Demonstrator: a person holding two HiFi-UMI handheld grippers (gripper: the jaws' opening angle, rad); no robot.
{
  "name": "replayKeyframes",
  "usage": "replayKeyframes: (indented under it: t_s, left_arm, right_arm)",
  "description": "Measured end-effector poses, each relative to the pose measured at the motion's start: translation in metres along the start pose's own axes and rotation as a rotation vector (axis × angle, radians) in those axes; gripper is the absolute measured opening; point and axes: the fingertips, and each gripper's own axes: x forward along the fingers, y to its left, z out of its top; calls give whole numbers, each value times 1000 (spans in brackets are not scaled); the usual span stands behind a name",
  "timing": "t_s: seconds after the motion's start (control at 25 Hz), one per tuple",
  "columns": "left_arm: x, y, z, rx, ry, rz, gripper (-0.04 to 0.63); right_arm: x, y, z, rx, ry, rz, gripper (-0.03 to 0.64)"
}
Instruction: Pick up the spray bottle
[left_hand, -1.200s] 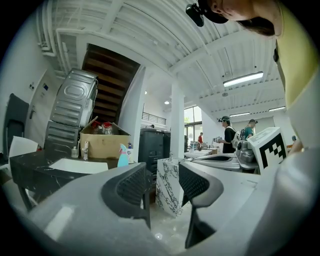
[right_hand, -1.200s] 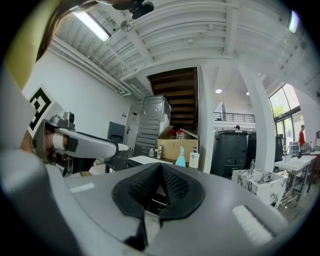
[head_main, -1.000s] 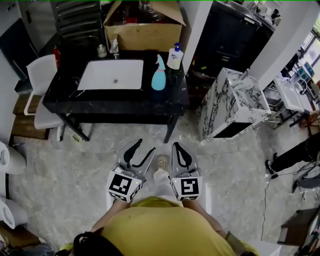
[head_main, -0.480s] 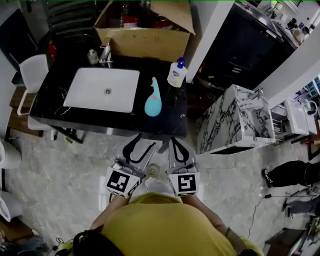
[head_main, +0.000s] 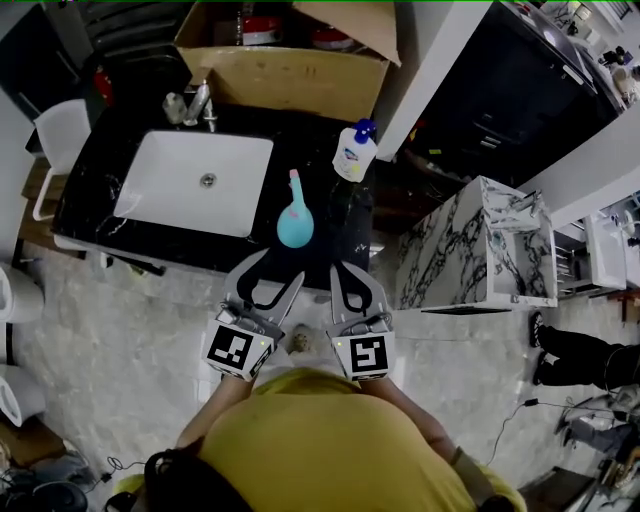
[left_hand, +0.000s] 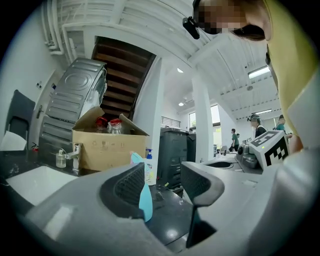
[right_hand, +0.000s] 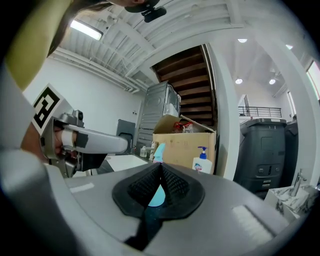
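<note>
The teal spray bottle (head_main: 295, 216) with a pink trigger stands upright near the front edge of the black counter (head_main: 330, 245), right of the sink. My left gripper (head_main: 277, 274) is just short of that edge. Its jaws are opening, with nothing between them. In the left gripper view the spray bottle (left_hand: 145, 200) shows beyond the left gripper (left_hand: 163, 183), partly hidden by one finger. My right gripper (head_main: 345, 270) is shut and empty, a little right of the bottle. In the right gripper view the spray bottle (right_hand: 158, 151) rises straight ahead behind the right gripper (right_hand: 161, 167).
A white sink (head_main: 195, 180) with a faucet (head_main: 200, 100) fills the counter's left half. A soap pump bottle (head_main: 355, 152) stands behind the spray bottle. An open cardboard box (head_main: 290, 75) sits at the back. A marble-patterned cabinet (head_main: 480, 245) is to the right, a white chair (head_main: 60, 140) to the left.
Both grippers have moved forward from the open floor up to the counter's front edge. The spray bottle now lies just ahead of the jaws. The left jaws look slightly wider.
</note>
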Motion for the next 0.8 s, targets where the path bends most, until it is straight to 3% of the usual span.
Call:
replayKeyframes:
  t_s: [0.44, 0.8]
  left_arm:
    - [31, 21, -12, -1, 53, -7, 255]
    - [58, 43, -50, 36, 176, -48, 336]
  right_arm:
    - [22, -17, -7, 23, 23, -12, 0]
    - [39, -25, -19, 40, 67, -44, 0]
